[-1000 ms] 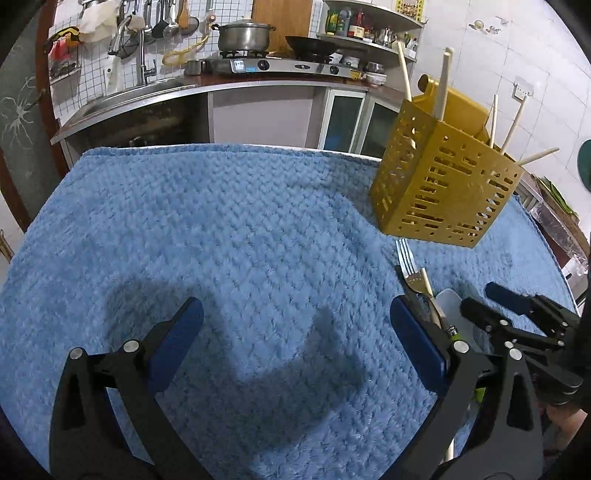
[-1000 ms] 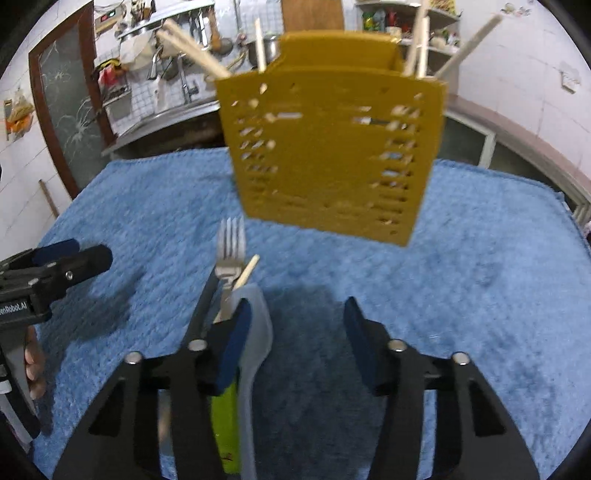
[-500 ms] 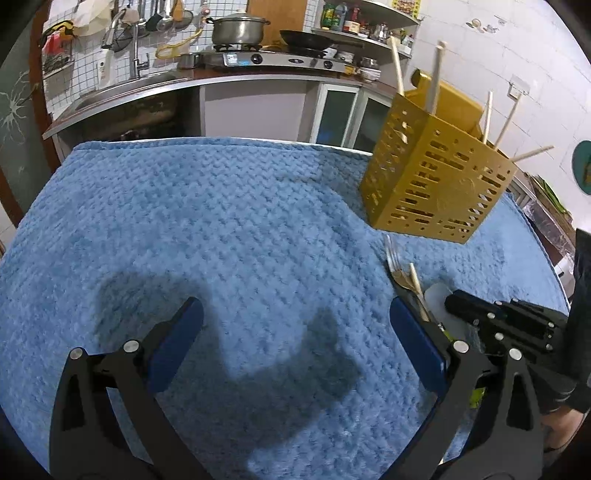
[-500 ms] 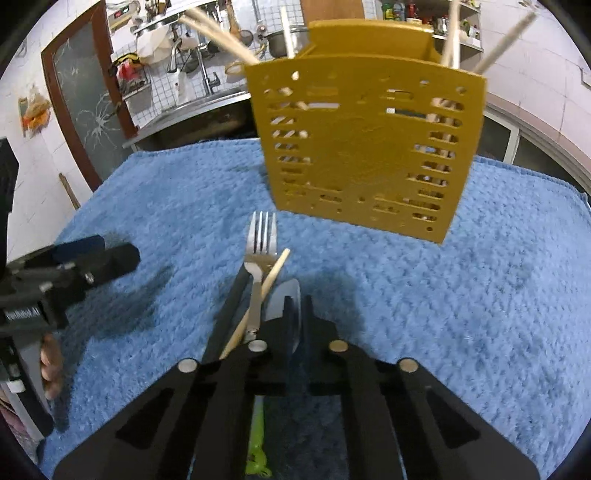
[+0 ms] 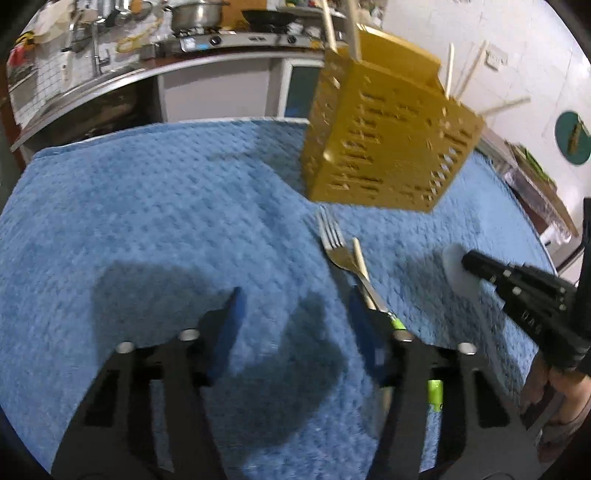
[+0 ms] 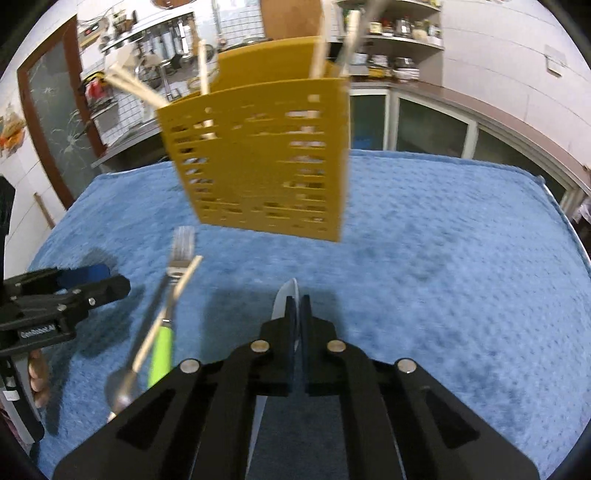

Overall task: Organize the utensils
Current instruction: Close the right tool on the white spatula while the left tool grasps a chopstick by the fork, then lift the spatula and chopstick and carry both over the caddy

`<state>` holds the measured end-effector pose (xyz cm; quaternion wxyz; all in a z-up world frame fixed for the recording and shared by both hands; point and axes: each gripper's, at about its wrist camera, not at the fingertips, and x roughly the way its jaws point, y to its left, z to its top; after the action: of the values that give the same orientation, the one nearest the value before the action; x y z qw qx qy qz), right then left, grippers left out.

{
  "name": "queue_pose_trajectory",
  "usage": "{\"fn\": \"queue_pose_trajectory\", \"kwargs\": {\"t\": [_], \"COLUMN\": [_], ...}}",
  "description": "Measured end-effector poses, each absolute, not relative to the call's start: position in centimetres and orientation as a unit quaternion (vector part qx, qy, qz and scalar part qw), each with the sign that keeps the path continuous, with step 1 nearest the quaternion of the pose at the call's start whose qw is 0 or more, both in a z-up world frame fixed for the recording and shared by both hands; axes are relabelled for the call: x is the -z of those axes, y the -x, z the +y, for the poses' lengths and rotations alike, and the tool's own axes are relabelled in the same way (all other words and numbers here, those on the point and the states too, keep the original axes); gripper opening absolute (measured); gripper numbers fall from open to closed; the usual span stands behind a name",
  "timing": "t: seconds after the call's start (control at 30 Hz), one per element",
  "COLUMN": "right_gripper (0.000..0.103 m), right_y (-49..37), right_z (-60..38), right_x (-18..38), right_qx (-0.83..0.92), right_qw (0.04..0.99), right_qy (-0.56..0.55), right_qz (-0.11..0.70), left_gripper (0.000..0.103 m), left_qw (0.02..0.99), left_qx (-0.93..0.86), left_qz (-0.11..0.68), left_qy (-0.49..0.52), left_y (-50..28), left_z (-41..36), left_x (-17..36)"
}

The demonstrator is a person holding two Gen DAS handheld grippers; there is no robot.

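A yellow slotted utensil holder (image 5: 388, 147) (image 6: 266, 166) stands on the blue towel with several chopsticks in it. My right gripper (image 6: 296, 299) is shut on a white spoon (image 6: 283, 295) and holds it above the towel; it also shows in the left wrist view (image 5: 476, 262) with the white spoon (image 5: 458, 273). On the towel lie a fork (image 5: 334, 243) (image 6: 181, 254) with a green handle (image 6: 162, 350), a chopstick (image 6: 173, 302) across it and a metal spoon (image 6: 120, 387). My left gripper (image 5: 295, 306) is open and empty, just left of the fork.
The blue towel (image 5: 147, 221) covers the table. Behind it runs a kitchen counter with a sink, a stove and a pot (image 5: 195, 14). Shelves with jars (image 6: 399, 33) stand at the back right.
My right gripper closed on the white spoon and lifted it off the towel to the right. My left gripper narrowed somewhat and moved toward the fork.
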<state>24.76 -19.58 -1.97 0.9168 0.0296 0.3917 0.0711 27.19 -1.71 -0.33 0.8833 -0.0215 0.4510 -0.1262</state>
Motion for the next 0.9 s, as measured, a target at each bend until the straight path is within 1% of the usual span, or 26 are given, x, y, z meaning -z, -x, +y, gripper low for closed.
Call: {"fn": "queue_pose_trajectory", "kwargs": {"t": [0.03, 0.07, 0.13, 0.2, 0.23, 0.27, 0.3, 0.33, 0.47, 0.67, 0.9], "right_gripper": [0.003, 0.003, 0.003, 0.003, 0.003, 0.003, 0.003, 0.003, 0.003, 0.003, 0.003], "right_y": [-24.7, -24.7, -24.7, -24.6, -24.6, -24.6, -24.6, -24.6, -24.6, -24.8, -25.1], "right_z": [-20.1, -20.5, -20.9, -21.5, -21.6, -21.8, -22.0, -22.2, -23.0, -23.1, -23.5], "right_x": [2.0, 2.0, 2.0, 2.1, 2.1, 2.2, 2.3, 2.5, 2.9, 3.0, 3.0], "right_qx": [-0.068, -0.065, -0.06, -0.059, -0.058, -0.057, -0.056, -0.055, -0.057, -0.06, -0.06], "right_qw": [0.917, 0.918, 0.918, 0.918, 0.917, 0.917, 0.916, 0.916, 0.913, 0.907, 0.899], "right_qy": [-0.031, -0.031, -0.029, -0.028, -0.028, -0.028, -0.027, -0.026, -0.041, -0.052, -0.07], "right_qz": [0.392, 0.391, 0.391, 0.392, 0.393, 0.394, 0.395, 0.397, 0.403, 0.413, 0.428], "left_gripper": [0.043, 0.04, 0.027, 0.025, 0.021, 0.017, 0.01, 0.009, 0.009, 0.01, 0.01], "left_qw": [0.88, 0.878, 0.869, 0.865, 0.865, 0.862, 0.859, 0.856, 0.852, 0.842, 0.84], "left_qx": [0.129, 0.133, 0.14, 0.138, 0.138, 0.144, 0.149, 0.153, 0.142, 0.143, 0.138], "left_qz": [0.456, 0.46, 0.475, 0.483, 0.482, 0.486, 0.489, 0.494, 0.504, 0.52, 0.524], "left_qy": [0.021, 0.02, 0.015, 0.006, 0.003, 0.002, 0.005, 0.007, -0.002, 0.013, -0.021], "left_y": [-27.3, -27.4, -27.8, -28.2, -28.2, -28.4, -28.6, -28.8, -29.6, -30.7, -31.7], "left_z": [-2.1, -2.5, -3.4, -4.2, -4.5, -4.9, -5.0, -5.3, -6.0, -5.9, -6.7], "left_x": [0.5, 0.7, 1.2, 1.5, 1.4, 1.4, 1.3, 1.3, 1.6, 1.9, 1.6]}}
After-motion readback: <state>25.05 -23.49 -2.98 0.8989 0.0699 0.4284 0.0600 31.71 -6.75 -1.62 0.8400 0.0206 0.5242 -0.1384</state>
